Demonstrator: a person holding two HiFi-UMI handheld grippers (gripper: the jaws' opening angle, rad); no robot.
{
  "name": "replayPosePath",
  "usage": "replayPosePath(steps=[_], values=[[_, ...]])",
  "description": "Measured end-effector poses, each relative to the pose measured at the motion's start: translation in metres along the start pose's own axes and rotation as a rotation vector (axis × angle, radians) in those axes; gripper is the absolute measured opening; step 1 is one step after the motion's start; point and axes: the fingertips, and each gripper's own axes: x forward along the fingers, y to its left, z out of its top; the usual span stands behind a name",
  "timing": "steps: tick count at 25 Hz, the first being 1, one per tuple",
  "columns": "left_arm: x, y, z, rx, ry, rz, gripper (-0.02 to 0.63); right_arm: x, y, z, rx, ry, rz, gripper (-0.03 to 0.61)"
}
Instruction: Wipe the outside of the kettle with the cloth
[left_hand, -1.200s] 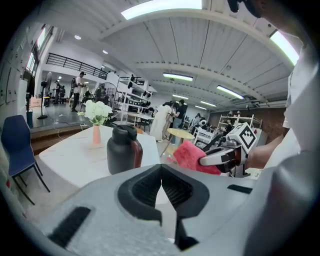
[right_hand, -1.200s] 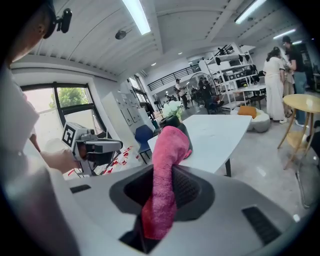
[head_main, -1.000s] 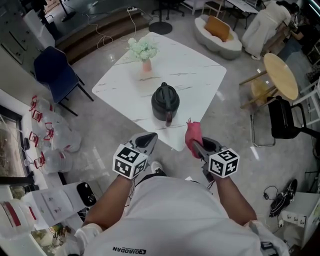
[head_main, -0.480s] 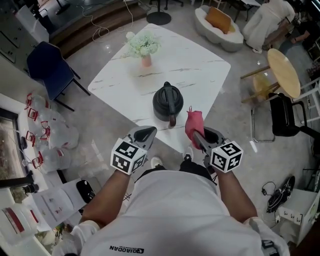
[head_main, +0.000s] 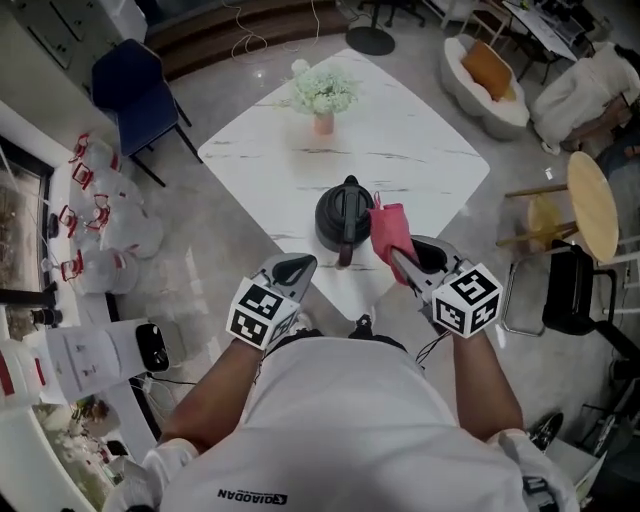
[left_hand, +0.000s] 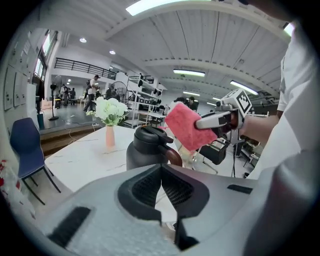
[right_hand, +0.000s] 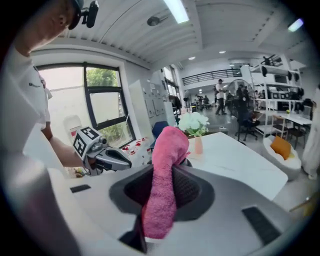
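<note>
Your right claw (right_hand: 159, 197) is pinching the pink cloth (right_hand: 162, 165) between its pads, and the cloth's free end stands up past the tips. In the head view the cloth sits at the right flank of the black kettle (head_main: 343, 208), up near the lid and handle. From the left gripper view it seems just beside the handle, but I can't tell whether it touches. The kettle stands upright on the white marble bench (head_main: 420, 150), close to the corner nearest you, with its handle turned toward you. Your left claw (head_main: 294, 268) has its jaws pressed together with nothing between them. It hovers at the bench's near edge, pointing toward the kettle from the left. A vase of flowers (head_main: 322, 95) stands farther back on the bench, well apart from the kettle.
</note>
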Motion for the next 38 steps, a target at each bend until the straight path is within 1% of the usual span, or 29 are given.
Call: replayPosePath(steps=[3, 5, 7, 8, 9, 12, 13, 14, 17, 19, 21, 23, 25, 28, 31, 35, 36, 37, 38], values=[[0.008, -0.004, -0.004, -0.025, 0.003, 0.043, 0.035, 0.009, 0.005, 0.023, -0.111, 0.043, 0.134, 0.103], [0.012, -0.004, -0.006, -0.019, -0.001, 0.073, 0.063, 0.013, 0.021, 0.038, -0.182, 0.051, 0.268, 0.103], [0.012, -0.001, -0.006, -0.006, -0.009, 0.11, 0.093, 0.016, 0.038, 0.051, -0.233, 0.055, 0.405, 0.103], [0.013, -0.001, -0.005, -0.004, -0.014, 0.126, 0.112, 0.019, 0.043, 0.054, -0.252, 0.069, 0.452, 0.103], [0.015, -0.002, -0.004, -0.006, -0.016, 0.136, 0.126, 0.025, 0.045, 0.055, -0.28, 0.095, 0.481, 0.103], [0.027, -0.016, -0.004, -0.022, -0.005, 0.131, 0.169, 0.049, 0.039, 0.046, -0.403, 0.187, 0.502, 0.103], [0.033, -0.021, -0.006, -0.029, 0.001, 0.131, 0.199, 0.058, 0.038, 0.042, -0.423, 0.21, 0.51, 0.103], [0.038, -0.024, -0.008, -0.038, 0.003, 0.135, 0.211, 0.067, 0.037, 0.039, -0.43, 0.227, 0.52, 0.104], [0.05, -0.021, -0.011, -0.064, 0.002, 0.174, 0.229, 0.093, 0.036, 0.037, -0.458, 0.265, 0.525, 0.104], [0.054, -0.012, -0.01, -0.085, -0.009, 0.199, 0.245, 0.107, 0.032, 0.035, -0.512, 0.285, 0.506, 0.104], [0.06, -0.009, -0.006, -0.1, -0.022, 0.196, 0.249, 0.116, 0.029, 0.029, -0.57, 0.303, 0.493, 0.104], [0.068, -0.014, -0.002, -0.09, -0.016, 0.175, 0.246, 0.121, 0.026, 0.024, -0.612, 0.309, 0.488, 0.104], [0.074, -0.019, 0.0, -0.07, -0.002, 0.166, 0.186, 0.123, 0.024, 0.022, -0.629, 0.297, 0.491, 0.103], [0.076, -0.017, 0.0, -0.068, 0.007, 0.174, 0.156, 0.123, 0.024, 0.022, -0.625, 0.268, 0.502, 0.1], [0.075, -0.013, -0.003, -0.093, 0.001, 0.176, 0.152, 0.124, 0.024, 0.023, -0.609, 0.25, 0.513, 0.098], [0.087, -0.014, -0.003, -0.18, -0.022, 0.175, 0.152, 0.124, 0.024, 0.022, -0.617, 0.245, 0.512, 0.098], [0.09, -0.013, -0.004, -0.177, -0.018, 0.189, 0.152, 0.124, 0.024, 0.022, -0.619, 0.243, 0.513, 0.098], [0.091, -0.011, -0.005, -0.164, -0.013, 0.205, 0.121, 0.124, 0.025, 0.022, -0.616, 0.24, 0.514, 0.098], [0.091, -0.01, -0.006, -0.154, -0.009, 0.213, 0.106, 0.124, 0.025, 0.022, -0.611, 0.237, 0.516, 0.098]])
